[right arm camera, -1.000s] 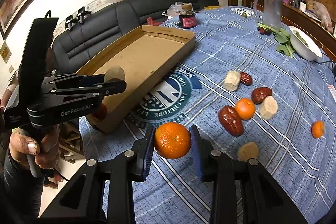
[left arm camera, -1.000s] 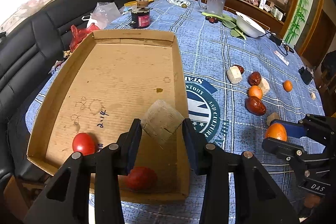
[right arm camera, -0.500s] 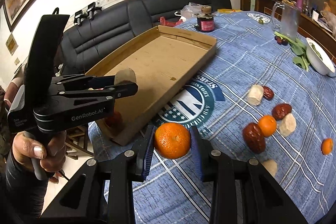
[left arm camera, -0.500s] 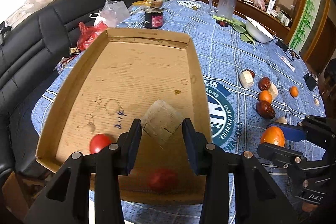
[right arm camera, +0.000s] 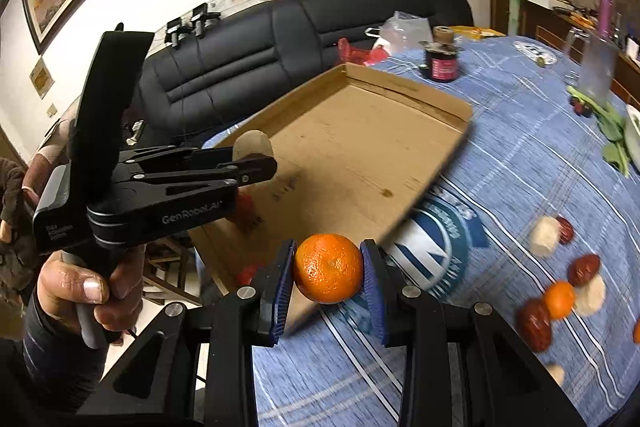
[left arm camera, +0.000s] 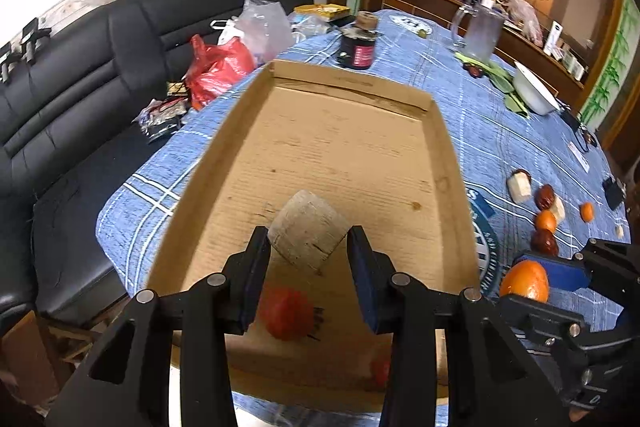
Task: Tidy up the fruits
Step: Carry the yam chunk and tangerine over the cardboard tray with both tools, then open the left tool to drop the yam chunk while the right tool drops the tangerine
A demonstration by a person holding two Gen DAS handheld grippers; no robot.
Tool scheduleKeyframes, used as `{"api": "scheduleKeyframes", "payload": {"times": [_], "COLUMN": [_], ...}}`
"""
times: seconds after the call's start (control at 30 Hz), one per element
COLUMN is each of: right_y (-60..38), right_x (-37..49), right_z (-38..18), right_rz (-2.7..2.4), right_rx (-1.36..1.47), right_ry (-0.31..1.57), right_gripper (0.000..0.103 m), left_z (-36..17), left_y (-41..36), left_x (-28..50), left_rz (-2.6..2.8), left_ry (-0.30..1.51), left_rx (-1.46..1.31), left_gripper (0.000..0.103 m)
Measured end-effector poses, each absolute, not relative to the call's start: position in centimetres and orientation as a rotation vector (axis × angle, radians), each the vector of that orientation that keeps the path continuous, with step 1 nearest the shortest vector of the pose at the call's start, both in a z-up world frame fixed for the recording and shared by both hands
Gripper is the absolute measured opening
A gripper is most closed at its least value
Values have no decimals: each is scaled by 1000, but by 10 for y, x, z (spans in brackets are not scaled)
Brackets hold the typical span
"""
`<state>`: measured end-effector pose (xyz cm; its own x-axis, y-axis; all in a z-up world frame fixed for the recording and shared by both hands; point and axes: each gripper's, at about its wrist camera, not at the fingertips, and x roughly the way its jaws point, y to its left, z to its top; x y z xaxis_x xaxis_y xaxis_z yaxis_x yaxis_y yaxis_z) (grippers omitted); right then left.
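L wrist view: my left gripper has its jaws closed on a pale tan chunk, corner-up, long axis roughly across the jaws. It hangs over the near half of the cardboard tray, well inside the walls. Straight below, on the tray floor, sits a red fruit; a 2nd red one lies by the near wall, partly hidden behind the R finger. The right gripper w/ its orange shows at the tray's R edge, outside the wall, over the blue cloth surface. So left is the one already over the drop zone; I judge its next move is straight down & release, pref. shifted off the red fruit.

R wrist view: my right gripper has jaws clamped on the orange, held above the surface just off the tray's near R corner. Tray lies ahead & to the left of these jaws. Left gripper is seen from the side over the tray, chunk at its tips. More fruit (dates, a small orange, pale chunks) is scattered on the surface to the R, well apart from the tray.
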<state>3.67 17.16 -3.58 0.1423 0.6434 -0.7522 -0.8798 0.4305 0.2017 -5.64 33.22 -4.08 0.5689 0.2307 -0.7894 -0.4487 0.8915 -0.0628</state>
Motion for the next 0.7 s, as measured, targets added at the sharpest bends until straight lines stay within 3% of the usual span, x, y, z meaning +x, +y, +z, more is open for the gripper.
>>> {"api": "scheduleKeyframes", "payload": {"times": [0.7], "right_y": [234], "right_x": [38], "right_z": [-88], "right_rz": [1165], "right_rx": [-424], "right_ry": [991], "right_gripper": [33], "left_z": [-73], "left_y": [358], "left_x": [-48], "left_rz": [437], "left_ry": [952], "left_rx": [-307], "left_gripper": [38]}}
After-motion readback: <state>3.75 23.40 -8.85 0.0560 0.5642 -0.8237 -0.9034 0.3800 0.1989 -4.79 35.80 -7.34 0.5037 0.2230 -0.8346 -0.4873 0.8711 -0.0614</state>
